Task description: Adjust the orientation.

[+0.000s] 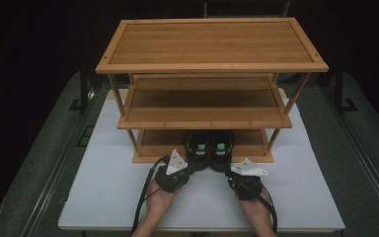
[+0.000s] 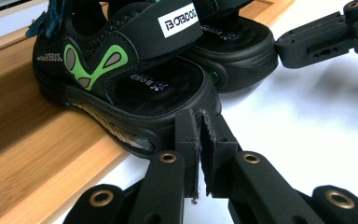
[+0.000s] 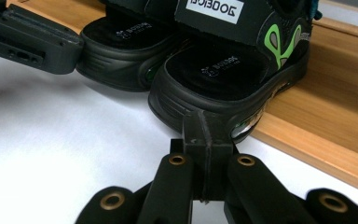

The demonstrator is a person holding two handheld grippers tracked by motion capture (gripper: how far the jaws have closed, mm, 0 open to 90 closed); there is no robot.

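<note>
Two black sandals with green patches sit side by side at the front of the wooden rack's (image 1: pixel 212 66) bottom shelf, heels hanging over its edge toward us above the white table (image 1: pixel 103 187). We have the left gripper (image 2: pixel 200 122) closed, jaws pressed together with nothing between them, tips right at the heel of the left sandal (image 2: pixel 135 88). Our right gripper (image 3: pixel 204 128) is likewise closed and empty, its tips at the heel of the right sandal (image 3: pixel 223 74).
</note>
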